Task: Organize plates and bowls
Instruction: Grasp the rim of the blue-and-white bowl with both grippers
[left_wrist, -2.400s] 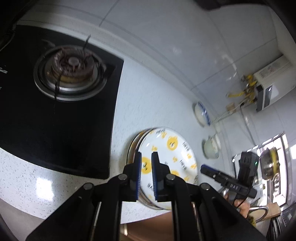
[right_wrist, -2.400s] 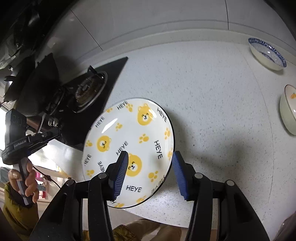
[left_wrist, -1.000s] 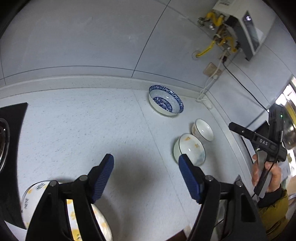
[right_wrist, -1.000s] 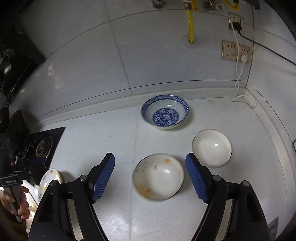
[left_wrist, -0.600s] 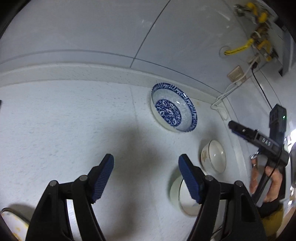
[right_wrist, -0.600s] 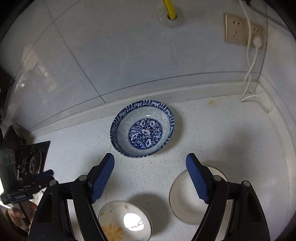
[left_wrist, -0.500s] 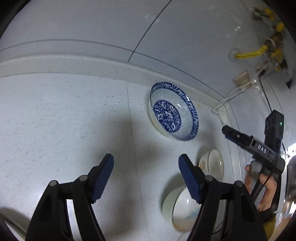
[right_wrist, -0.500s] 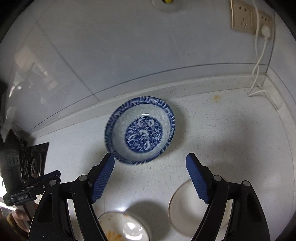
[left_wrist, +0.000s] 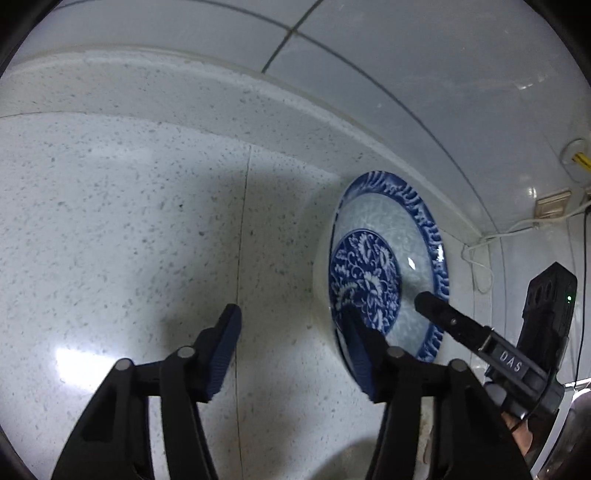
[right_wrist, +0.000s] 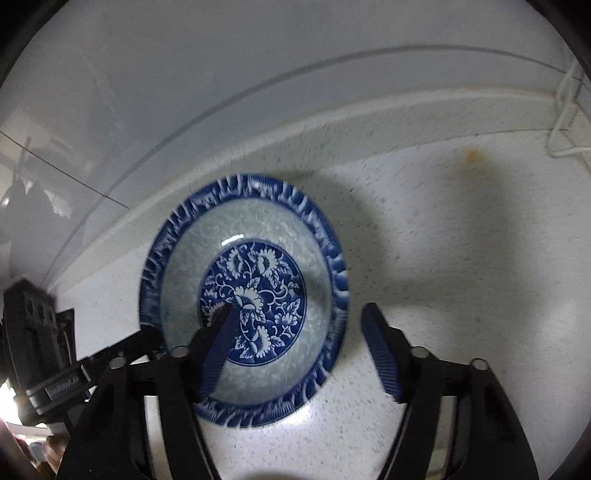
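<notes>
Blue-patterned bowl (right_wrist: 255, 291) sits upright on the speckled table (left_wrist: 129, 221), just before the wall. Both grippers angle down onto it from opposite sides: left gripper (left_wrist: 291, 347) and right gripper (right_wrist: 299, 339) each have one finger inside the bowl and one outside, straddling the rim. Jaws closing, pads not yet pressing; likely a two-handed rim lift for stacking.

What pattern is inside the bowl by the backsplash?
Blue floral medallion at the bottom of the blue-and-white ceramic bowl, pale sides, blue banded rim; right wrist view shows it best.
</notes>
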